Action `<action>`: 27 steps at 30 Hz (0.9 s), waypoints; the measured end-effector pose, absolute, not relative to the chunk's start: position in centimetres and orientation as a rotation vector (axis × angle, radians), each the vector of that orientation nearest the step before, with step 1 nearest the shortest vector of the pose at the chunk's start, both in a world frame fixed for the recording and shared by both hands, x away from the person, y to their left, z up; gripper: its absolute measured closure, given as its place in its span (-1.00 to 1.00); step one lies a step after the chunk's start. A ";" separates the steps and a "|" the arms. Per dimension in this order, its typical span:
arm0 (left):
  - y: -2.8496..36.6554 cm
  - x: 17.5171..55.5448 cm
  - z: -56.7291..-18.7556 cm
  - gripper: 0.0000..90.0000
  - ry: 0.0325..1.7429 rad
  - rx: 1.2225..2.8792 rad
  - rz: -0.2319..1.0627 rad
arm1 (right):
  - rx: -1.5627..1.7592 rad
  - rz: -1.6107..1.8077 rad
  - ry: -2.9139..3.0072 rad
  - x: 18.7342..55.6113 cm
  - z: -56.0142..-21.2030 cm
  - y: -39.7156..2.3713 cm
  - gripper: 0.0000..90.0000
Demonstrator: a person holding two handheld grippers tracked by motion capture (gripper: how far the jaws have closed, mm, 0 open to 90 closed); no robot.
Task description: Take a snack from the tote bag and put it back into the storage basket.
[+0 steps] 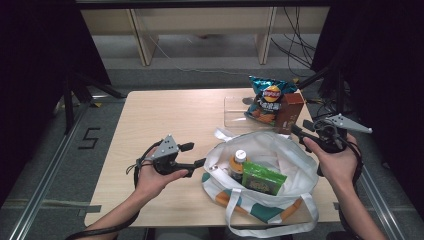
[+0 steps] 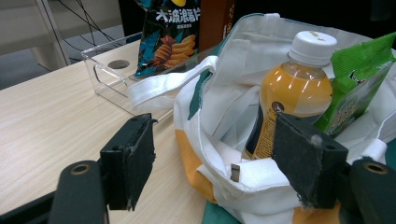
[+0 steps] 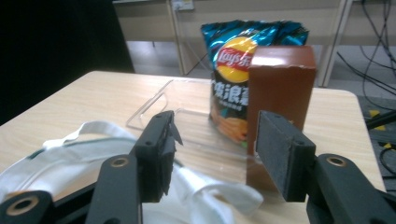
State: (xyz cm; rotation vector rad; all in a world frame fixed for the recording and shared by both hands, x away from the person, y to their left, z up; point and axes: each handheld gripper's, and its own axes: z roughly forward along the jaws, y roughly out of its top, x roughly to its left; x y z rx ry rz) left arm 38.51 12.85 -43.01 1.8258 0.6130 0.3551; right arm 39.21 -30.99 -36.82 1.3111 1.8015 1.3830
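Chips bag (image 1: 270, 98): teal foil, red-and-yellow "Lay's" roundel readable in the right gripper view, white Chinese characters beneath it, ridged chips pictured below. Stands upright in a clear tray (image 1: 235, 111) at the table's (image 1: 160, 115) far right.

Box (image 1: 289, 113): plain brown carton, upright, touching the bag's right side, at the tray's right end. No lettering legible.

Tote (image 1: 280, 150): white cloth with orange and teal patches, mouth open, lying at the near right of the table; its straps hang past the near edge. Just this side of the tray.

Bottle (image 1: 238, 163): orange drink, white cap, upright inside the tote toward its left wall. Dark label with a round emblem, too small to read.

Packet (image 1: 262, 178): green, inside the tote, leaning against the bottle's right side. Print not legible.

Floor marking (image 1: 89, 138): black "5" left of the table.

Open room: the table's left half and far left corner are bare wood.

Left tongs (image 1: 196, 155): held level at the tote's left rim, open, one pad outside the cloth, the other over the mouth in front of the bottle; nothing pinched.

Right tongs (image 1: 297, 133): at the table's right edge, pointing toward the box and chips bag, partly open, gripping nothing.
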 end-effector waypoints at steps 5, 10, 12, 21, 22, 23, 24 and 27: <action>12.9 38.5 -43.0 -0.35 0.611 1.822 0.353 | 1.286 1.385 1.851 38.1 -37.0 -30.7 0.13; 12.9 38.4 -42.9 -0.35 0.614 1.823 0.360 | 1.262 1.412 1.871 37.3 -37.2 -30.5 0.16; 12.9 38.4 -42.9 -0.35 0.617 1.820 0.359 | 1.271 1.411 1.881 36.9 -37.2 -30.3 0.16; 13.0 38.4 -42.9 -0.35 0.618 1.817 0.360 | 1.198 1.440 1.976 35.5 -37.8 -29.3 0.16; 13.0 38.4 -42.9 -0.35 0.618 1.818 0.360 | 1.214 1.449 1.981 35.2 -37.9 -29.0 0.16; 13.0 38.4 -42.9 -0.35 0.618 1.819 0.360 | 1.166 1.451 1.995 35.2 -38.0 -29.0 0.16; 12.9 38.4 -42.9 -0.35 0.617 1.820 0.359 | 1.198 1.460 1.992 34.9 -38.1 -28.7 0.16; 12.9 38.4 -42.9 -0.35 0.608 1.815 0.354 | 1.161 1.459 2.018 34.6 -38.2 -28.5 0.16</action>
